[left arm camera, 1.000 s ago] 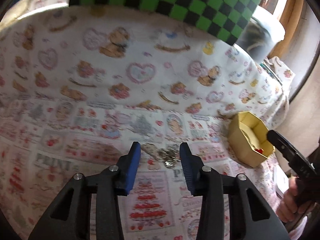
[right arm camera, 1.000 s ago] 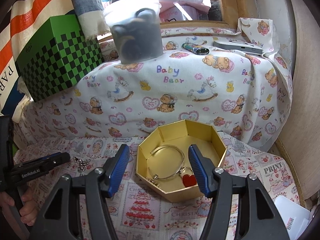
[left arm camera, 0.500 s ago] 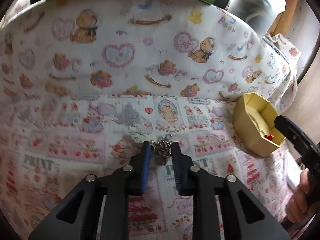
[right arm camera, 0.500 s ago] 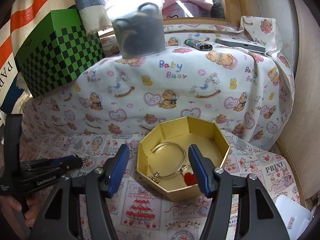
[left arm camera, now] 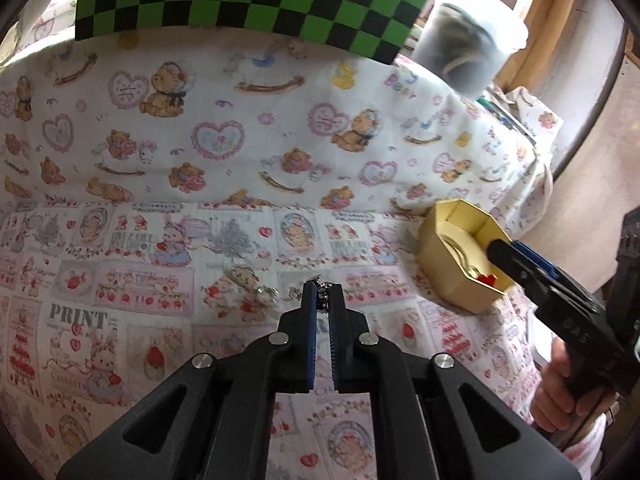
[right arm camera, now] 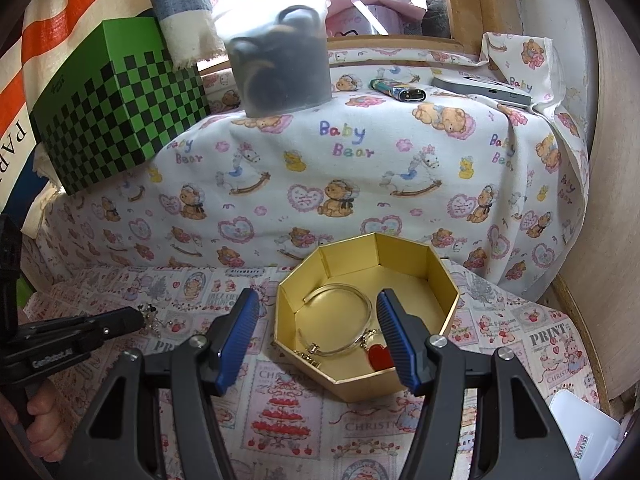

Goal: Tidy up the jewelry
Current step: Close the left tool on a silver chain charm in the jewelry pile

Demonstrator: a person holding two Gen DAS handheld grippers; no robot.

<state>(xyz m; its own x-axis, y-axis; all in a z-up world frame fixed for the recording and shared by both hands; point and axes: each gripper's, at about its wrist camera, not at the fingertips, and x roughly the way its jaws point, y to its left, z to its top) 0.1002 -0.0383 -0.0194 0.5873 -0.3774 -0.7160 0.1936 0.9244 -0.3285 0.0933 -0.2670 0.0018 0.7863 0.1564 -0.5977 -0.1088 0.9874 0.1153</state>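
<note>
The soft printed cloth (left arm camera: 168,240) carries a stiff gold octagonal box (right arm camera: 436,280) near its right edge, a smooth bangle (right arm camera: 340,320) with a red heart charm (right arm camera: 380,356) already lying inside. The right gripper (right arm camera: 316,336) hangs half-open over the box, gripping nothing. Mid-cloth, the left gripper (left arm camera: 322,300) is clamped on a small silvery chain piece (left arm camera: 322,285), best lifted straight and slowly so dangling links don't snag.

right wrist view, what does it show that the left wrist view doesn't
Only the right wrist view shows the bangle with its red heart charm whole, lying in the gold box, plus a lighter on the ledge. Only the left wrist view shows the left tool pinching the silver jewelry. Both show the box, green checkered box and grey tub.
</note>
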